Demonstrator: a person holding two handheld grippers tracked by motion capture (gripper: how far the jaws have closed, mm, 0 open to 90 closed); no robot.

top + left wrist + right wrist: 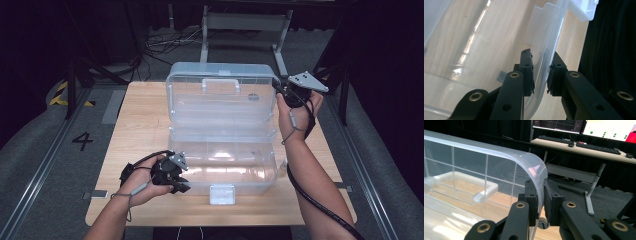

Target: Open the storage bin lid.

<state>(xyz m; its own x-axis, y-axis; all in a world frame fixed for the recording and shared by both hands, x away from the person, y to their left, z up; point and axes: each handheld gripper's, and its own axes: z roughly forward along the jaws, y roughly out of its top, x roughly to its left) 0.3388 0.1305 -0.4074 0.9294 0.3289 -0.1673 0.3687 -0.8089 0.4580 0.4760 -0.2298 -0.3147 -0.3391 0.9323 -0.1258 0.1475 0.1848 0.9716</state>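
A clear plastic storage box stands open on the wooden table (140, 125). Its base (225, 165) is nearer me and its lid (220, 95) stands upright behind. My left gripper (182, 186) is at the base's front left corner. In the left gripper view its jaws (541, 72) are shut on the curved clear wall (554, 37). My right gripper (280, 90) is at the lid's upper right corner. The right gripper view has its jaws (540, 200) shut on the lid's rounded rim (534, 167). Nothing lies inside the box.
A white carry handle (220, 85) sits on the lid, and a white latch (222, 194) hangs at the base's front. Desk legs and cables lie on the floor behind the table. Monitors and keyboards (596, 147) stand on a desk farther off.
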